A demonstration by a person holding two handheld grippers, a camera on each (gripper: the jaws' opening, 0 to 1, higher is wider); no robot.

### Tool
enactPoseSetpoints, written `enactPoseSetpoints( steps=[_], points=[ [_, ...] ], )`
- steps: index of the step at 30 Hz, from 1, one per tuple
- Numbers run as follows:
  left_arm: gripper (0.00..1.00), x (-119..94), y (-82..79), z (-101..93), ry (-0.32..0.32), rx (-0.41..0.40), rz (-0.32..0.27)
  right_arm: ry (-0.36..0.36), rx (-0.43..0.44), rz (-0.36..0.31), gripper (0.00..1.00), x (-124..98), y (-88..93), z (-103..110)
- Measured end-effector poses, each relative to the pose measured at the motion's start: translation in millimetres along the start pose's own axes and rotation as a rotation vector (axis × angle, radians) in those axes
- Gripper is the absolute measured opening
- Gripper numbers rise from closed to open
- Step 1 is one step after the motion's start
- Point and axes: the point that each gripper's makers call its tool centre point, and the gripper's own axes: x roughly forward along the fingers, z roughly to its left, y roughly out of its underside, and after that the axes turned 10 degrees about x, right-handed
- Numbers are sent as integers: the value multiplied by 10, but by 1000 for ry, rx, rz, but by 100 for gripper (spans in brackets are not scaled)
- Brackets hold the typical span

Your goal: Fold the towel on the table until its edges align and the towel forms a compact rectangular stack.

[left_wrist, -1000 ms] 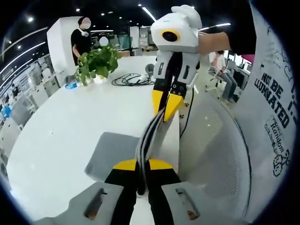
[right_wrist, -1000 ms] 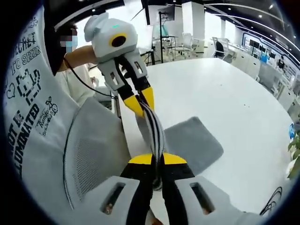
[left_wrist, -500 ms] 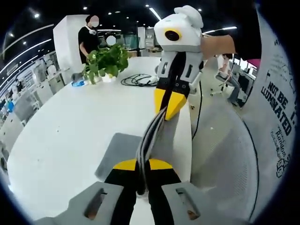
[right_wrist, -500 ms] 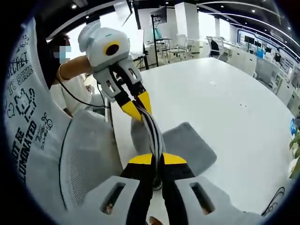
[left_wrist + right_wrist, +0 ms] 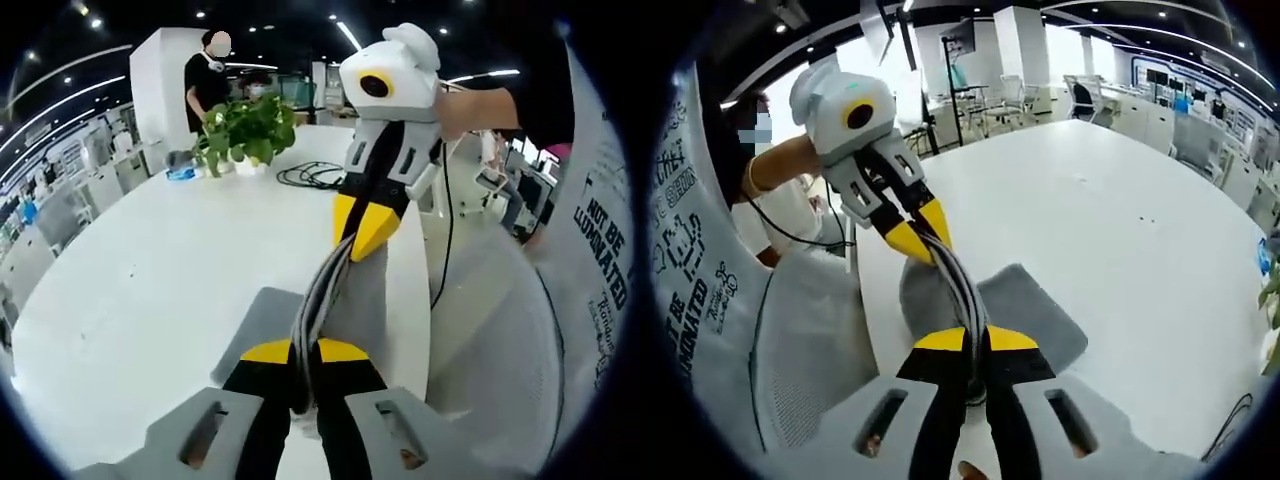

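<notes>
Left tongs [image 5: 305, 352] and right tongs [image 5: 976, 340], each clamped on the grey towel [image 5: 262, 320]. The folded edge stretches taut between the two, lifted above the white bench [image 5: 150, 260]; the rest hangs down onto the bench near its edge. A plant [image 5: 245, 125] and a coiled cable [image 5: 310, 175] lie at the far side.
</notes>
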Motion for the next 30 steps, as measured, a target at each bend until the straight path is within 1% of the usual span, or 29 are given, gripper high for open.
enactPoseSetpoints(
  steps=[3,5,10,12,15,23,24,25,28,30],
  points=[
    [7,31,25,67,-14,-13,-1,3,2,-2,3,45,-28,-68],
    [8,54,39,144,-46,-44,-7,8,9,-11,3,69,-48,-114],
    [8,141,88,250,-91,-57,-14,21,32,-19,3,157,-63,-251],
    [8,187,110,298,-116,-78,-21,43,38,-30,3,195,-66,-327],
    [8,256,159,366,-151,-82,-19,63,77,-57,3,270,-48,-424],
    [8,415,266,480,-206,-84,-22,93,126,-79,3,403,13,-592],
    [8,436,273,517,-233,-92,-31,100,133,-85,3,424,21,-622],
    [8,456,286,526,-243,-96,-35,106,138,-88,3,440,29,-649],
    [8,534,347,557,-267,-117,-35,123,161,-100,3,505,55,-731],
    [8,580,387,568,-266,-127,-26,125,164,-93,3,550,88,-760]
  ],
)
